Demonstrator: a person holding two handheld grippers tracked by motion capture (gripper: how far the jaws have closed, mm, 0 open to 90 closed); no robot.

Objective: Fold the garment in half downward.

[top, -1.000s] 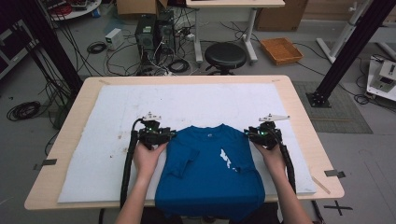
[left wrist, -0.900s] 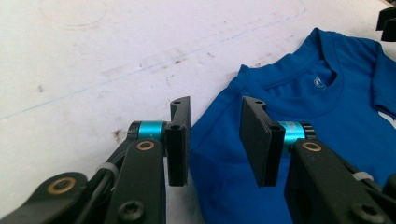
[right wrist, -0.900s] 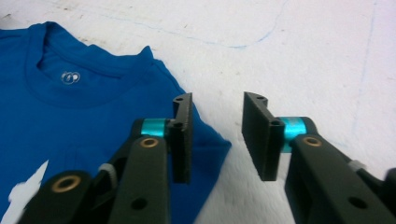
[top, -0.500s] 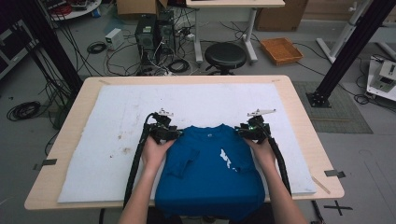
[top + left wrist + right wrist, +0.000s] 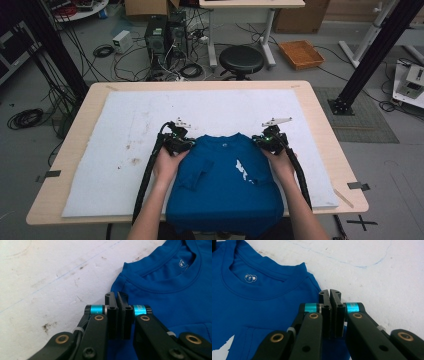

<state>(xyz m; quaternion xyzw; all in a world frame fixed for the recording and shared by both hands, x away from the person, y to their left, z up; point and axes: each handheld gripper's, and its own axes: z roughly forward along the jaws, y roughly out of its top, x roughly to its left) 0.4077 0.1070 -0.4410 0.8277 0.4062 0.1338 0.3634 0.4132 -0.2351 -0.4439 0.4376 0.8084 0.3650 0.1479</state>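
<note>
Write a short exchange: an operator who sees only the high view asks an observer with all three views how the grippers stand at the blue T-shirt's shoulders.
Operator: Is the left gripper shut? From above I can't tell.
Observer: Yes. Its jaws have just been closing and now meet at the shoulder edge of the T-shirt. Whether cloth is pinched between them I cannot tell.
Operator: And the right gripper?
Observer: The same. Its jaws have just closed together at the other shoulder edge, with cloth lying beneath them.
Operator: Any mark at the collar?
Observer: A small white outline logo is printed inside the neckband.
</note>
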